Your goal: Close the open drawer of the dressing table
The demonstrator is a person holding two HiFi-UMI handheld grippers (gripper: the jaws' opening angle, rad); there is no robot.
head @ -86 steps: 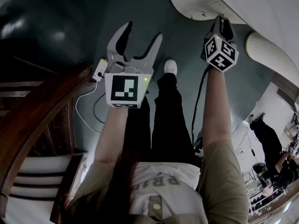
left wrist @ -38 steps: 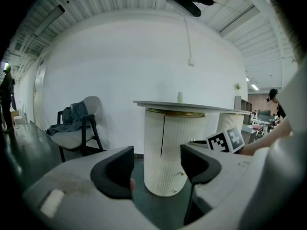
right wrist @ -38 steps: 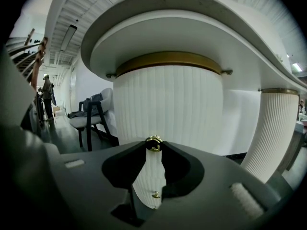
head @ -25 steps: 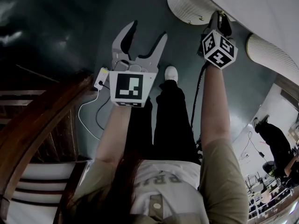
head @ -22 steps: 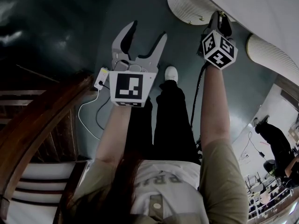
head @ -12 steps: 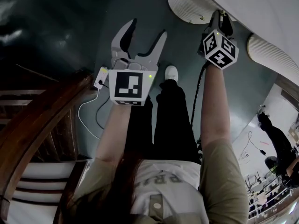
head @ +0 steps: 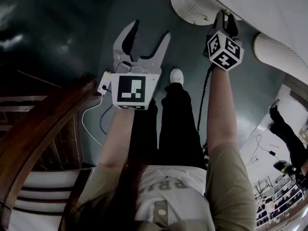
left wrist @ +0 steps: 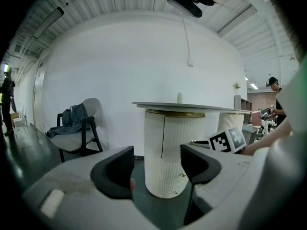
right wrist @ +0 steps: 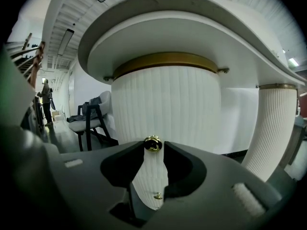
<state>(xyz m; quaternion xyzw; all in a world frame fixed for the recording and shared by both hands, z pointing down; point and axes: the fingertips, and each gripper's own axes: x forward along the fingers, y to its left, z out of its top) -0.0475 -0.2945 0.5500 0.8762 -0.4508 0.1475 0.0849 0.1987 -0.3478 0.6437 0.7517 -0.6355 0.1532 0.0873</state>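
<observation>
Brass knob [right wrist: 153, 143] on ribbed white pedestal of dressing table [right wrist: 165, 104], below tabletop: pinched between narrow-set right gripper [right wrist: 153, 146] tips. Left gripper [left wrist: 156, 153]: spread wide, empty, facing same pedestal.

It was a bare industrial hall: ribbed ceiling [left wrist: 91, 1], white wall [left wrist: 120, 66], dark polished floor [head: 62, 32], a dressing table [left wrist: 170, 152] and armchair [left wrist: 76, 131]

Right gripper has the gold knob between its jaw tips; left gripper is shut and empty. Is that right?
Not quite: the left gripper is open, not shut; the left gripper view shows its jaws wide apart. It is empty, and the right gripper has the gold knob between its jaw tips.
</observation>
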